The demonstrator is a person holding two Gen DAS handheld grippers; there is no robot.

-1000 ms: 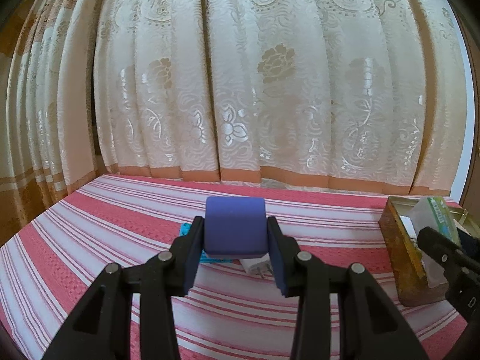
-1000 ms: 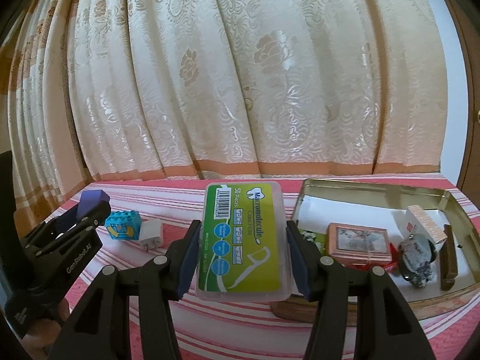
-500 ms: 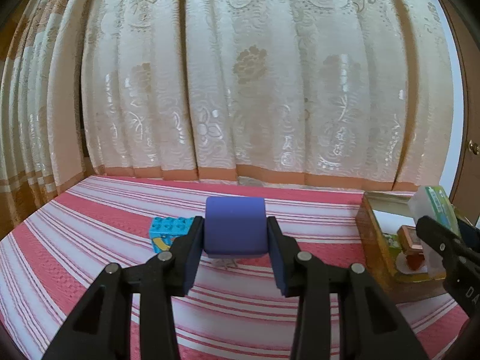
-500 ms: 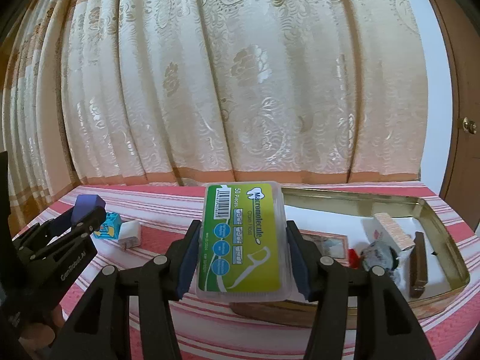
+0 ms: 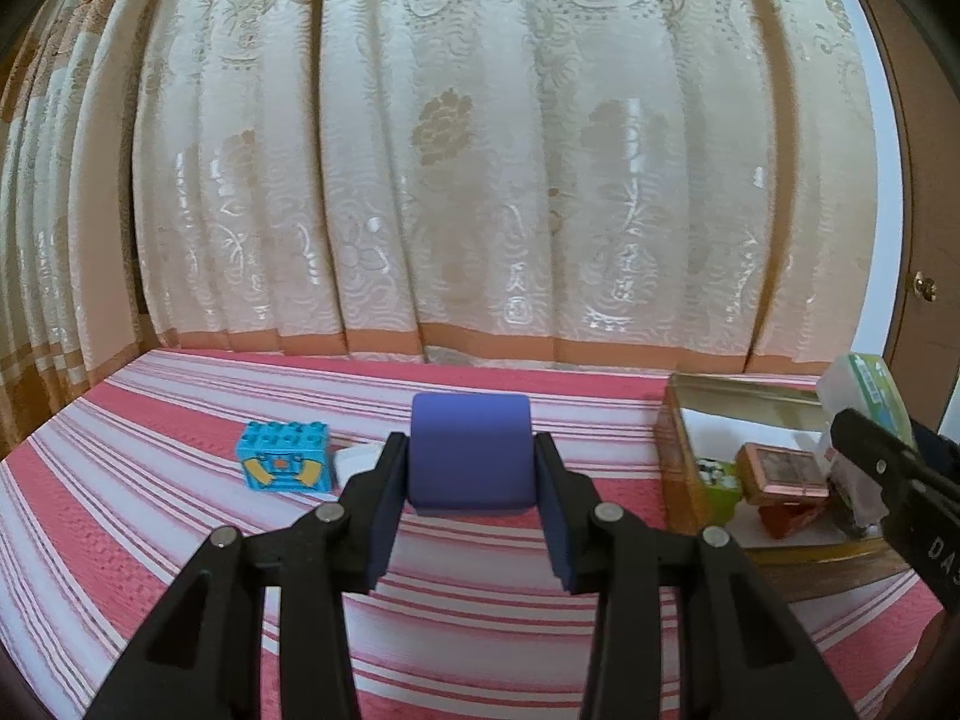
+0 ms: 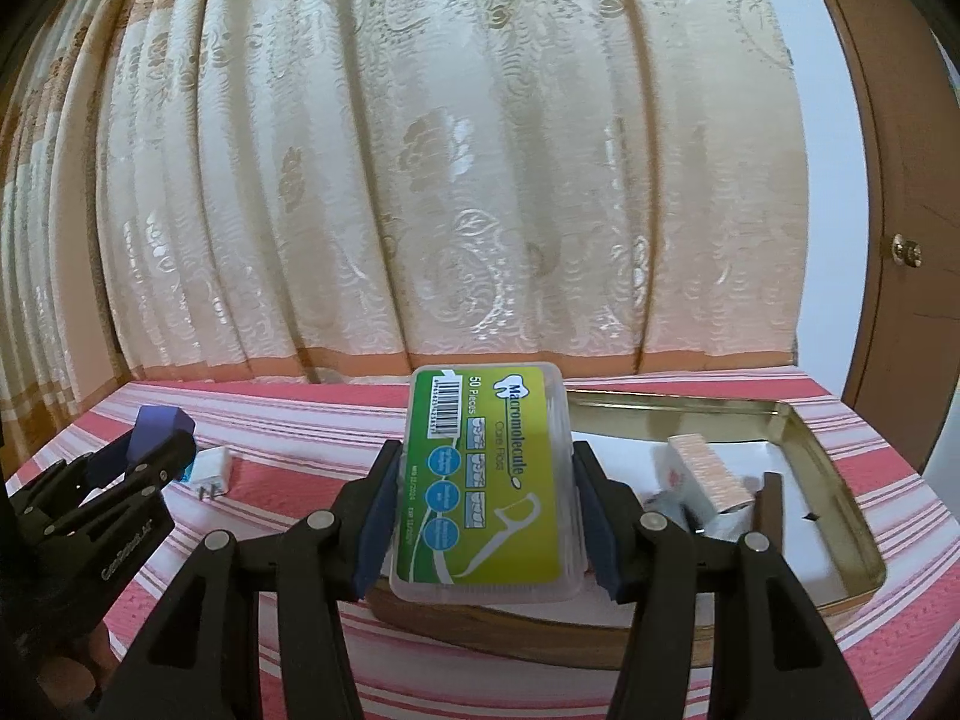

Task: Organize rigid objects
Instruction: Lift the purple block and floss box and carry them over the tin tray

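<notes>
My left gripper (image 5: pixel 471 483) is shut on a purple block (image 5: pixel 471 450) and holds it above the striped cloth; it also shows at the left of the right wrist view (image 6: pixel 153 450). My right gripper (image 6: pixel 486 516) is shut on a green dental floss box (image 6: pixel 486 480), held over the near left edge of a gold metal tin (image 6: pixel 840 480). In the left wrist view the tin (image 5: pixel 678 450) lies to the right, with the right gripper (image 5: pixel 864 444) above it. A blue toy brick (image 5: pixel 285 462) and a white charger plug (image 6: pixel 213 471) lie on the cloth.
The tin holds a copper-coloured box (image 5: pixel 783 474), a small carton (image 6: pixel 708 471), a dark bar (image 6: pixel 771 510) and other small items. A cream curtain (image 5: pixel 480 180) hangs behind the red-and-white striped table (image 5: pixel 150 510). A brown door (image 6: pixel 900 240) stands at the right.
Both grippers have risen and shifted right with their objects still held. The blue brick now shows clear to the left of the purple block. The floss box now overlaps the tin's left edge.
</notes>
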